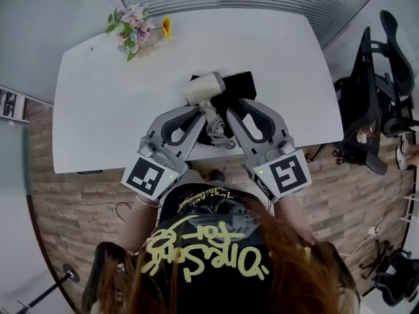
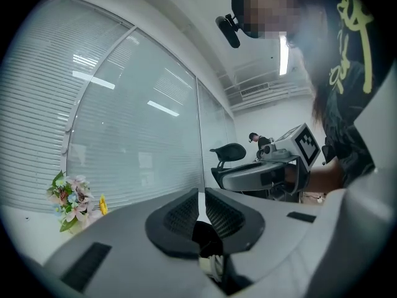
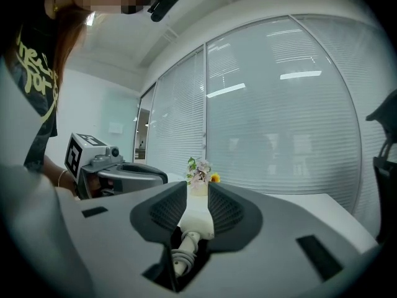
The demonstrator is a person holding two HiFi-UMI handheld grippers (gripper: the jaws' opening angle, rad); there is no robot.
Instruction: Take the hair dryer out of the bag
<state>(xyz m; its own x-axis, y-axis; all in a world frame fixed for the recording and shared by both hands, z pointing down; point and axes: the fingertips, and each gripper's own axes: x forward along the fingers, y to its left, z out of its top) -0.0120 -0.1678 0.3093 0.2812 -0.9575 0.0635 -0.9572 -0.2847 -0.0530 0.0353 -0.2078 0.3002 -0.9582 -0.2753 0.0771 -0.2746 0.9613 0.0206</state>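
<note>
The hair dryer (image 1: 204, 87), white, lies in the middle of the head view with its barrel toward the top of the frame and its handle toward the bottom, half over the black bag (image 1: 238, 87) that is spread on the white table (image 1: 111, 110). Its coiled cord (image 1: 220, 137) hangs at the table's lower edge. The right gripper (image 1: 230, 114) comes in from the lower right; in the right gripper view its pads (image 3: 224, 211) pinch the hair dryer's pale handle (image 3: 198, 221), with the cord (image 3: 181, 254) looped just beneath. The left gripper (image 1: 201, 112) comes in from the lower left, its tips just beside the handle. In the left gripper view its jaws are pressed almost together, with only a thin slit at the tips, and a dark fold, apparently the bag's edge (image 2: 205, 234), is caught between them. A small bunch of flowers (image 1: 132, 30) stands at the table's upper left corner, well apart from the bag. A black office chair (image 1: 376, 90) stands off the table at the right of the frame.
</note>
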